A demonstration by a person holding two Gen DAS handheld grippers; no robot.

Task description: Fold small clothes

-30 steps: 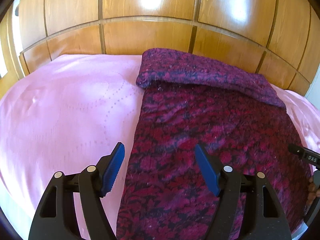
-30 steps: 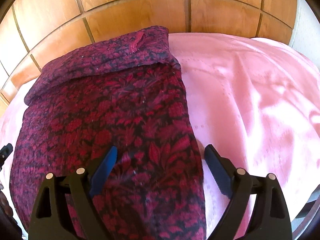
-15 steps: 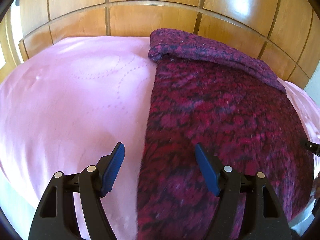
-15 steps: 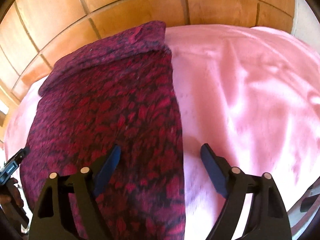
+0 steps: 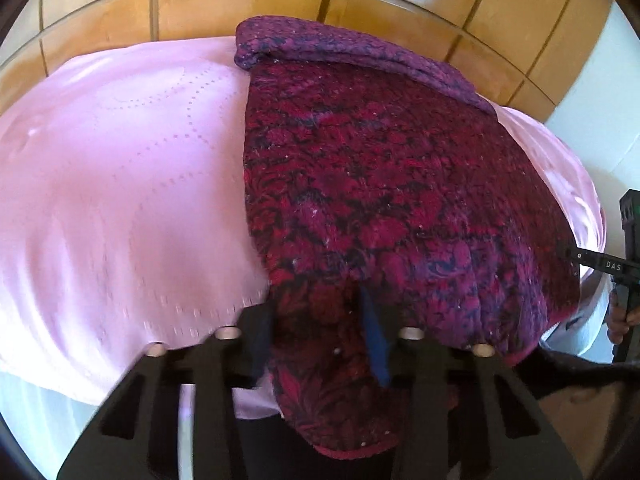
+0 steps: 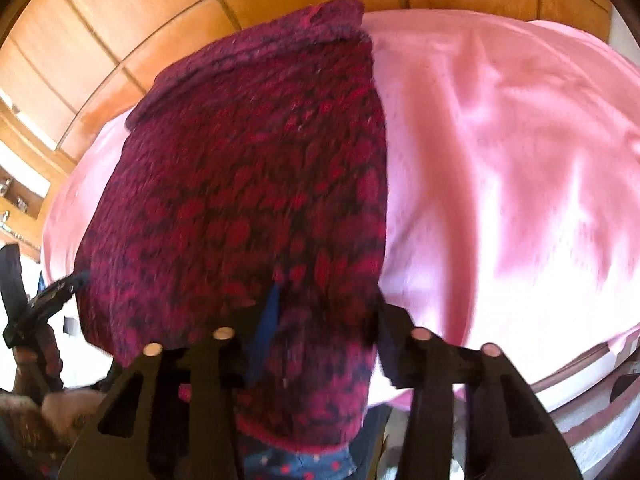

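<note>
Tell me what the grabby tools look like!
Each gripper is a black plastic frame with cut-out holes and round pale pins. The left gripper and the right gripper both have blue pads inside their fingers. The left wrist view shows white letters, "DAS", on the right one's side.

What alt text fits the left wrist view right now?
The left gripper has its jaws pinched on the near left corner of a dark red patterned cloth, having just been closing. The cloth lies on a pink bedspread, its far end folded over. The right gripper shows at the right edge.
</note>
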